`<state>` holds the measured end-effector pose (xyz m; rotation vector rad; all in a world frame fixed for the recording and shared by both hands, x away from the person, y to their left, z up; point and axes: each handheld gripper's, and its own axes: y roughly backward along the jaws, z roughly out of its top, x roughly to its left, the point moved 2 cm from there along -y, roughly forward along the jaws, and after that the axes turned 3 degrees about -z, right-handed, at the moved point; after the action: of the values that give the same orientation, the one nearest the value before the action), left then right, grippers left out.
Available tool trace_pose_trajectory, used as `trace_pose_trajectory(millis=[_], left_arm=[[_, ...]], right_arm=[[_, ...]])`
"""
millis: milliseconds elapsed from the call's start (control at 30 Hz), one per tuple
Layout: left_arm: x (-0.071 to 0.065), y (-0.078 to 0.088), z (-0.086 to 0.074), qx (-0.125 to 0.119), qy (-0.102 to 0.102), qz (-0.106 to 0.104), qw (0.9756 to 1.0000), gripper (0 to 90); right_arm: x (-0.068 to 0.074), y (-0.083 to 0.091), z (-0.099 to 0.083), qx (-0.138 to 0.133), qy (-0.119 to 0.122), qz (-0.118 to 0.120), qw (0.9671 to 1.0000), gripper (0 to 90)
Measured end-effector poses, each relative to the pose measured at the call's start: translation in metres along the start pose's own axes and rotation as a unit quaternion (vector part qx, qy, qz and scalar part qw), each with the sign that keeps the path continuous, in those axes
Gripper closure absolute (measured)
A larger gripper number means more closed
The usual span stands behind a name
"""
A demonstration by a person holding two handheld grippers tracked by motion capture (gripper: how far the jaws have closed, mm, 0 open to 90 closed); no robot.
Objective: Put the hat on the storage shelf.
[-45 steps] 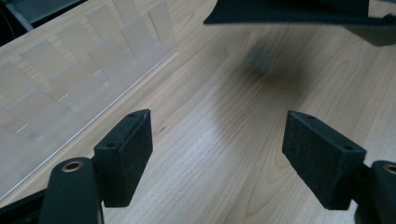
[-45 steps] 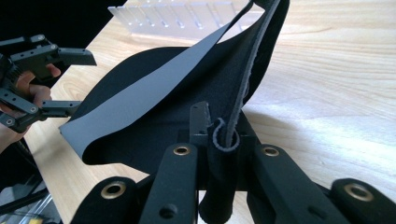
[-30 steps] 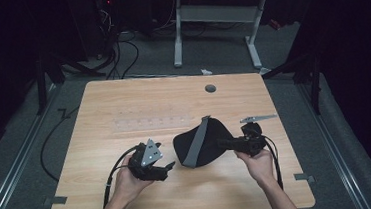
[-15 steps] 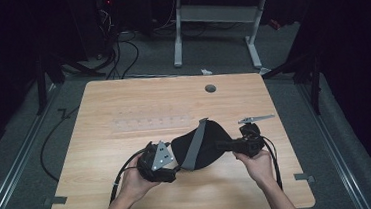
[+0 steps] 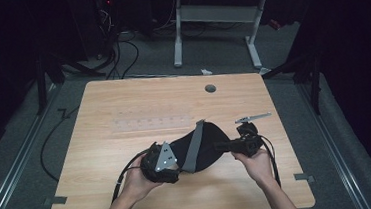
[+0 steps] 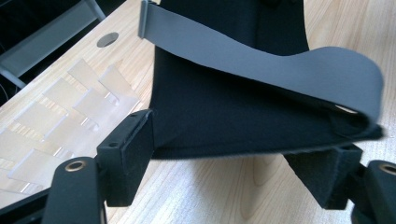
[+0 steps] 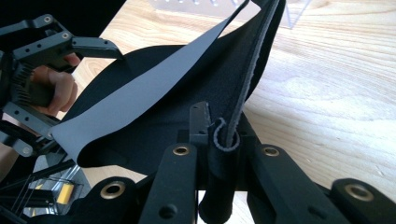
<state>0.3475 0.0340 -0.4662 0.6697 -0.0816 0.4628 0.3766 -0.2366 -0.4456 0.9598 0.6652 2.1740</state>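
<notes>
Jaws of the right gripper [image 7: 219, 154] pinch the black pouch [image 5: 202, 146]; left gripper [image 6: 233, 163] view shows its jaws open astride the pouch's edge.

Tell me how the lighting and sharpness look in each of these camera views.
High view: the wooden table is evenly lit while the room around it falls to near black; the picture is soft. Left gripper view: the grey strap blurs at its near end, and the black fabric keeps little texture. Right gripper view: the right gripper is sharp, and the wood glares pale at upper right.

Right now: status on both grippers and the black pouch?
Right gripper shut on black pouch edge. Left gripper open, jaws straddling its near end. Grey strap loose across top.
</notes>
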Motion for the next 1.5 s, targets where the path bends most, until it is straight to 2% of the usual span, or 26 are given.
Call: trace_pose_trajectory(millis=[267, 633, 733, 1000, 1100, 1200, 1367, 1500], left_arm=[[-0.002, -0.004, 0.0, 0.008, -0.004, 0.005, 1.0, 30.2], [-0.002, -0.003, 0.004, -0.008, -0.016, 0.002, 0.9998, 53.0], [-0.002, -0.002, 0.006, -0.008, -0.024, -0.019, 0.9995, 61.1], [-0.007, -0.001, 0.012, -0.011, -0.053, -0.037, 0.9979, 74.8], [-0.008, 0.0, 0.014, -0.017, -0.061, -0.06, 0.9962, 81.5], [-0.011, 0.001, 0.015, -0.015, -0.072, -0.069, 0.9949, 85.5], [-0.014, 0.004, 0.02, -0.018, -0.072, -0.084, 0.9937, 86.4], [-0.012, 0.009, 0.021, -0.019, -0.063, -0.09, 0.9938, 86.5]], right_arm=[[0.003, -0.006, 0.002, 0.003, -0.007, 0.013, 0.9999, 84.0], [0.002, -0.003, 0.003, -0.004, -0.016, 0.026, 0.9995, 82.8], [0.002, -0.003, 0.004, -0.011, -0.018, 0.028, 0.9994, 82.3], [-0.001, -0.001, 0.005, -0.018, -0.025, 0.026, 0.9992, 81.6], [-0.002, 0.001, 0.006, -0.021, -0.029, 0.033, 0.9988, 80.8], [-0.005, 0.001, 0.006, -0.026, -0.031, 0.04, 0.9984, 80.0], [-0.008, -0.003, 0.008, -0.029, -0.04, 0.047, 0.9977, 76.1], [-0.009, 0.0, 0.008, -0.047, -0.045, 0.054, 0.9964, 64.6]])
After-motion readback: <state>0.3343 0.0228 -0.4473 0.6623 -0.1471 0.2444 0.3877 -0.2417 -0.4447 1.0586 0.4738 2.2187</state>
